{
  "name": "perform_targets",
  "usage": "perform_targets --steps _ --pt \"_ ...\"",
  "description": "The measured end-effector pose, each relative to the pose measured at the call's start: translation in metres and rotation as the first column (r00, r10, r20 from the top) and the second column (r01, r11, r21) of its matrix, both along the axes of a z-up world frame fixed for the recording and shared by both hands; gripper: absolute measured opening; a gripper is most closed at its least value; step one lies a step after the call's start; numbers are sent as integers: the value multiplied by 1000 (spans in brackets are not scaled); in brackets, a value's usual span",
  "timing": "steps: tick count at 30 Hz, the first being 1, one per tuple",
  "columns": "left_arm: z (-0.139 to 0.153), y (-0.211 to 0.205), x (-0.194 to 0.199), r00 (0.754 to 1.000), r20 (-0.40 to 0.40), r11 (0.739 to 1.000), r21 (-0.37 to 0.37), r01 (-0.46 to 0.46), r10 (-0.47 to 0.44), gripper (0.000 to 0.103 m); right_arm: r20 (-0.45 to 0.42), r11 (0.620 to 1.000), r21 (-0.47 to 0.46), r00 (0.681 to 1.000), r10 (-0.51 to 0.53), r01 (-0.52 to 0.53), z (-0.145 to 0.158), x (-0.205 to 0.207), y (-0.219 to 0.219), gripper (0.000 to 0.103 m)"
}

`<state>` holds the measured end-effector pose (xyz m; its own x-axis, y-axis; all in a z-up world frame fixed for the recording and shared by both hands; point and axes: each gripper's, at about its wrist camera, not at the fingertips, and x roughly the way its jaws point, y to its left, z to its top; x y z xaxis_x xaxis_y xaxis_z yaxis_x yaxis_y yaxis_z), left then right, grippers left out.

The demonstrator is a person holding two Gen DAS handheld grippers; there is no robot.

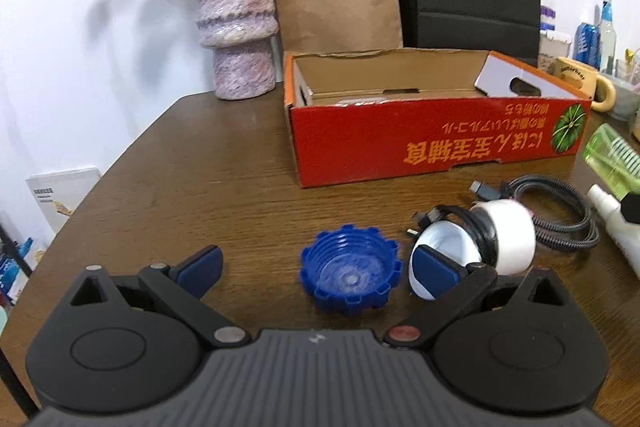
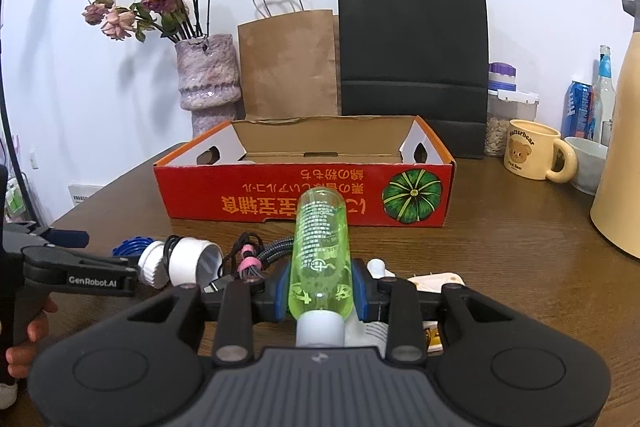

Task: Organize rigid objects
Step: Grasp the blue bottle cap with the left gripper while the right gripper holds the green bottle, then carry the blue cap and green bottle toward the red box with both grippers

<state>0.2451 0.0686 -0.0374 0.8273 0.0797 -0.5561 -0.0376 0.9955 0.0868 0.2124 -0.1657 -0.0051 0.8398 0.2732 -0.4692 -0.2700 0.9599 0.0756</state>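
My left gripper is open, low over the brown table, with a blue toothed cap lying upside down between its fingers. A white spool with a black cable wound on it touches the right finger. My right gripper is shut on a green transparent bottle with a white cap, which points toward the red open cardboard box. The box stands behind the cap. The left gripper also shows in the right wrist view, beside the blue cap and the spool.
A braided cable, a white bottle and the green bottle lie at the right. A vase, a brown bag and a black bag stand behind the box. A mug, a bowl and a cream jug are at the right.
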Motion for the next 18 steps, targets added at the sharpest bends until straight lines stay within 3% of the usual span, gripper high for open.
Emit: perform_targets --steps 1,2,4,6,18 --pt "0 -1 0 1000 5 1000 -1 5 -5 103 -2 1000 0 1000 -1 1 0 0 0 30" --pt "1 -2 0 1000 9 1000 0 12 -12 96 -4 1000 -1 1000 -2 2 -1 1 1 30" --pt "0 -4 0 999 3 999 -4 37 -37 79 -5 1000 -2 1000 -4 4 -1 1 1 30" --pt "1 -4 -2 998 1 998 -32 61 -61 55 -5 1000 -1 1000 -4 4 -1 1 1 30" --pt "11 -7 -25 997 75 1000 -22 20 -18 55 17 1000 7 1000 -14 14 1 -5 -1 30"
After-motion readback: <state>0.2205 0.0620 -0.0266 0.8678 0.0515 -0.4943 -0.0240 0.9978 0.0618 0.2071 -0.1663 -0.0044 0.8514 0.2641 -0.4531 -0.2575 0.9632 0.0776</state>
